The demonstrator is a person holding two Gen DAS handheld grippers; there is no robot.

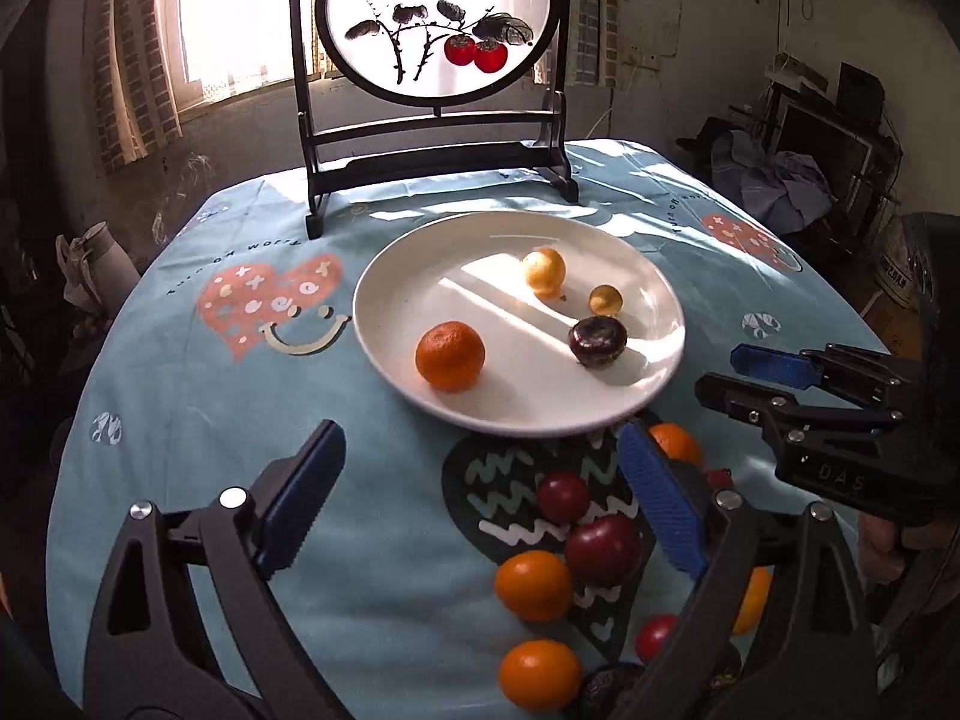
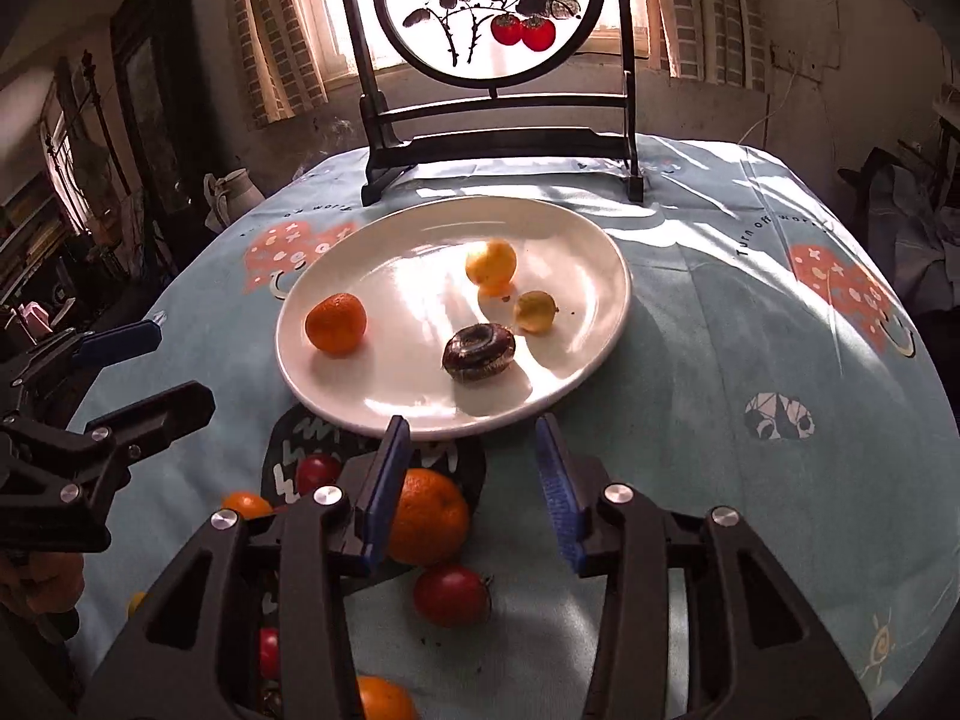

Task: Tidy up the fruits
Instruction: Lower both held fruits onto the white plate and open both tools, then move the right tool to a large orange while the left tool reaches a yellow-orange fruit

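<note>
The white plate [image 1: 420, 276] sits mid-frame in both views on the blue patterned tablecloth [image 1: 180, 396]. On it lie a mandarin [image 1: 450, 355] at its left, a dark ring-shaped fruit [image 1: 597, 341] toward its near right, and two yellow fruits, the larger yellow fruit [image 1: 543, 272] behind the smaller yellow fruit [image 1: 605, 300]. All four lie apart from one another, with bare plate between the mandarin and the rest.

Below the plate's near rim, loose fruit clusters on a dark heart print: in the left wrist view two red plums [image 1: 602, 548], two oranges [image 1: 533, 585] and a small red tomato [image 1: 655, 636]. Another orange [image 1: 675, 443] is partly hidden behind the left tong's right finger, and a dark fruit at the bottom edge is cut off. In the right wrist view a large orange [image 2: 427, 516] is partly covered by the right tong's left finger, with a red fruit [image 2: 451, 595] just below it.

Behind the plate stands a framed round painting on a dark stand [image 1: 438, 162], near the plate's far rim. The cloth at left and right of the plate is open.

The left gripper [image 1: 480, 498] stands wide apart, nothing between its fingers but cloth and fruit lying below. The right gripper [image 2: 474, 480] is partly parted and empty, its tips just short of the plate's near rim.
</note>
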